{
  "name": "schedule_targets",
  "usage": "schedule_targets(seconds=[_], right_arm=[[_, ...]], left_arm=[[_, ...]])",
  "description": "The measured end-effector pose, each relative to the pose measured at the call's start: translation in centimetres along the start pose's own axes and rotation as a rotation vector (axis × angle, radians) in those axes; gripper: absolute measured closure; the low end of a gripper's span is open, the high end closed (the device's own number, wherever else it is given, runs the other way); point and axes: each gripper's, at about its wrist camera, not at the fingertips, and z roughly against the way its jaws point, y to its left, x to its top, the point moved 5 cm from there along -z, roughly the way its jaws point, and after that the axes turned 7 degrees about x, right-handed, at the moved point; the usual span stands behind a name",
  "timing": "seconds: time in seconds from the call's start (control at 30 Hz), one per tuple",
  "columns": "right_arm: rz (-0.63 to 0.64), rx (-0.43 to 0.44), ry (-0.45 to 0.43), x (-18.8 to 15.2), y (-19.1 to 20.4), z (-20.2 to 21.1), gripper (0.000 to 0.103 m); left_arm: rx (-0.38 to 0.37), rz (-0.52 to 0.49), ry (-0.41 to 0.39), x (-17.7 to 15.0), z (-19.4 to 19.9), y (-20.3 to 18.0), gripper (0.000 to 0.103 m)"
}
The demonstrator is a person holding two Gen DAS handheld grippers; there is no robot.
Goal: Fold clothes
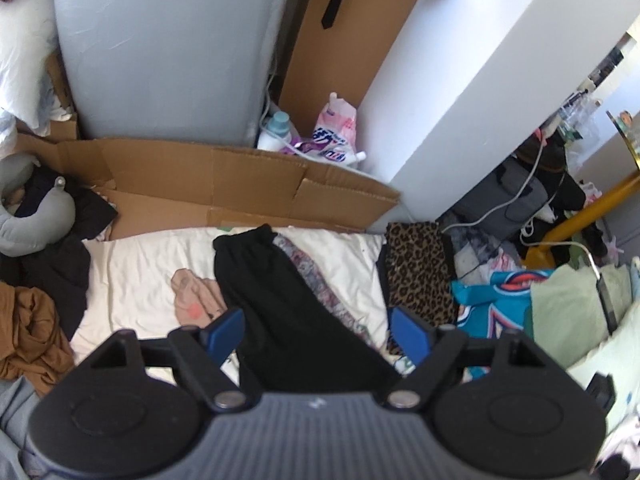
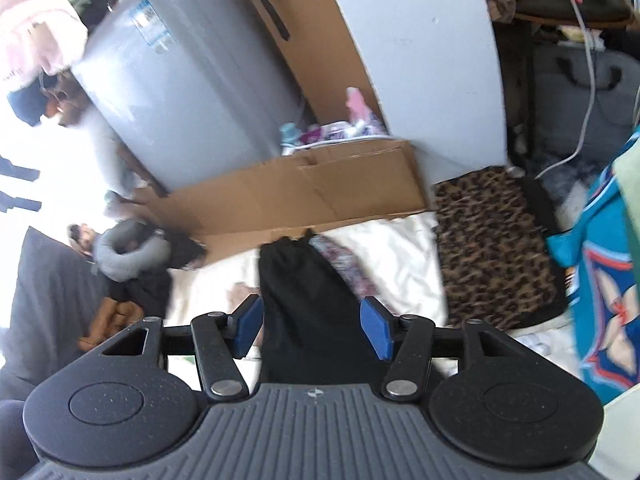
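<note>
Both grippers, left gripper and right gripper, hang spread over the black trousers mid-bed; a pinch risks snagging the patterned cloth beneath.

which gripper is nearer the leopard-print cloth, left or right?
Hard to call; probably right. Both grippers, left and right, are open above the black garment. The leopard-print cloth lies to the right of it, looming larger in the right wrist view.

You have one black garment, one leopard-print cloth, one brown garment, one neck pillow and two grippers, left and right.
</note>
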Motion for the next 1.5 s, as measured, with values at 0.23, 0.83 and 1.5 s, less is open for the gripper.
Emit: schedule_targets(seconds=[0.23,0.83,1.5], right_arm=[[-0.027,-0.002,0.033,0.6,-1.6,-0.8,0.041],[0.018,-0.035,0.038,3.5,-4.8,-9.1,0.041],[0.126,0.003,0.098,-0.5,-8.8,-22.0,0.041]], left_arm=[[-0.002,0.002,0.005,1.0,-4.0,-3.6,0.018],[0.01,-0.083,0.039,2.6,-21.3,-5.3,0.018],[0.036,-0.062,0.042,3.6,-36.2,-1.1,0.021]])
